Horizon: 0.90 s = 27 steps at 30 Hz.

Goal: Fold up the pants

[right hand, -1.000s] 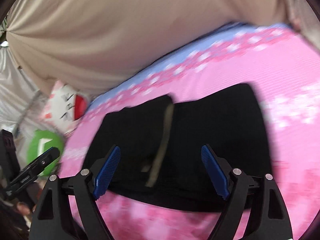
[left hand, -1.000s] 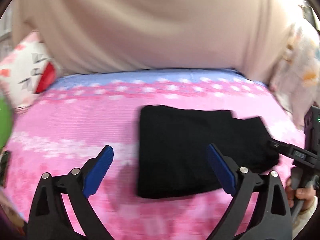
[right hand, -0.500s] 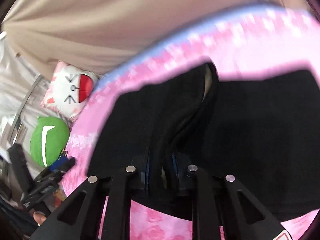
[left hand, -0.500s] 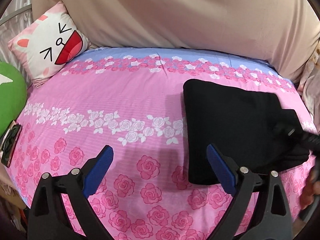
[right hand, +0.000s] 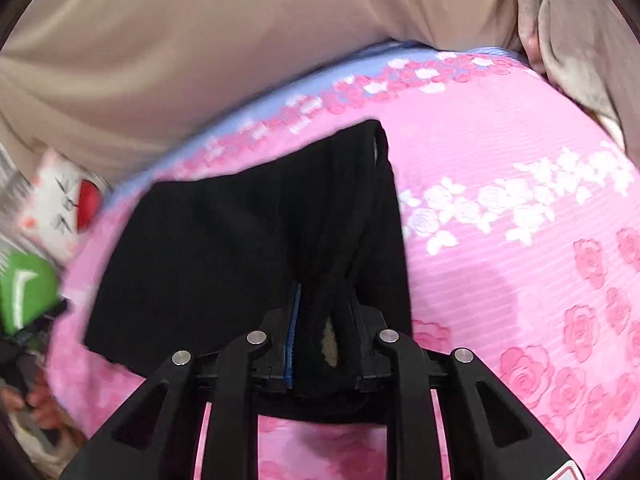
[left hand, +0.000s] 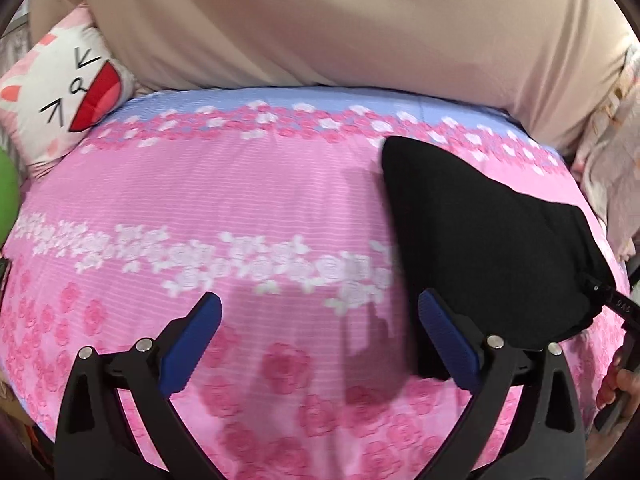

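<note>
Nearest the right wrist camera, the right tool [right hand: 322,344] is clenched on a bunched edge of the black pants [right hand: 240,248]; a scrap of tan lining or label shows between its closed fingers. The gripped edge rises off the bed [right hand: 500,152], and the cloth runs away from the fingers as a raised ridge toward the far corner of the garment.

In the left wrist view, the left tool [left hand: 320,344] is released, its blue pads [left hand: 192,344] spread wide and holding nothing. It hovers over the bare pink floral cover, with the pants [left hand: 480,248] just to its right.

The pants lie on the right part of the bed as a compact dark rectangle, apparently several layers thick, so the main folds look done. My judgement is that a last fold or a final straightening of the near right edge is in hand; laying the gripped edge flat and letting go remain.

Farther left, a cat-face cushion [left hand: 64,92] and a green cushion [right hand: 24,296] rest at the bed's edge. A beige curtain [left hand: 340,20] closes the far side.
</note>
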{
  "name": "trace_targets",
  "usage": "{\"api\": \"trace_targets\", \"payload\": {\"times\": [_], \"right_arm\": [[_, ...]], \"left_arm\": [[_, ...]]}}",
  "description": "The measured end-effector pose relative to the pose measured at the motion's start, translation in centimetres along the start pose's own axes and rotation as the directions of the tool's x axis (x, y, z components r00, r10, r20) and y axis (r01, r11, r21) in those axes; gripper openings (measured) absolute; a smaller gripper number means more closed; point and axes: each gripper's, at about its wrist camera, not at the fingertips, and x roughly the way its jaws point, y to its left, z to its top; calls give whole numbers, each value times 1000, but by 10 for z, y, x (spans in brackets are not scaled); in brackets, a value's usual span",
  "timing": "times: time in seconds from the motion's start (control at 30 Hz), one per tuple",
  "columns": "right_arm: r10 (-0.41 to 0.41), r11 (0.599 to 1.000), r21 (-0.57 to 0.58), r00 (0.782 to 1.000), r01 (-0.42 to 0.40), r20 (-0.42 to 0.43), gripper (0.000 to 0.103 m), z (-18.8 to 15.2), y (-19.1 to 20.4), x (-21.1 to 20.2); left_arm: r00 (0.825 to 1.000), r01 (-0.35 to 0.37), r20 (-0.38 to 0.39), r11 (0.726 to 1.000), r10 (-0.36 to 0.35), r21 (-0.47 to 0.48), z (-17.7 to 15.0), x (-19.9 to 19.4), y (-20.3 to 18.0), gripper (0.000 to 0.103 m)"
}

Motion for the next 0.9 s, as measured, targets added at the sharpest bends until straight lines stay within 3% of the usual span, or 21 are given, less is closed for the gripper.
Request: {"api": "trace_targets", "payload": {"times": [0.2, 0.3, 0.37, 0.43, 0.47, 0.53, 0.57, 0.7, 0.8, 0.83, 0.9], "right_arm": [[-26, 999, -37, 999, 27, 20, 26, 13, 10, -13], [-46, 998, -38, 994, 50, 99, 36, 21, 14, -30], [-16, 997, -72, 989, 27, 150, 42, 31, 28, -40], [93, 985, -158, 985, -70, 148, 42, 43, 61, -41], [162, 969, -207, 979, -134, 121, 40, 47, 82, -33], [216, 945, -267, 974, -190, 70, 23, 51, 113, -14], [223, 932, -301, 974, -203, 36, 5, 55, 134, 6], [247, 928, -267, 966, -260, -82, 2, 67, 170, 81], [245, 913, -253, 927, -319, -286, 0, 47, 198, 158], [269, 901, -261, 918, -347, -293, 0, 40, 204, 168], [241, 896, -303, 928, -325, -285, 0, 37, 215, 164]], "left_arm": [[998, 48, -34, 999, -48, -9, 6, 16, -18, 97], [998, 43, -40, 999, -43, 7, 5, 18, -22, 97], [999, 29, -38, 999, -29, 14, 4, 19, -21, 97], [999, 21, -38, 1000, -21, 11, 4, 21, -18, 97], [999, 22, -38, 1000, -22, 4, 4, 20, -15, 97], [999, 27, -39, 1000, -27, -5, 3, 19, -8, 97], [999, 22, -36, 1000, -22, -8, 2, 17, -2, 97], [1000, 1, -28, 1000, -2, -16, -2, 12, 19, 97], [1000, -15, -24, 1000, 15, -21, -4, 11, 34, 97], [1000, -17, -24, 1000, 16, -23, -4, 11, 36, 97], [1000, -17, -24, 999, 16, -27, -4, 11, 40, 97]]}}
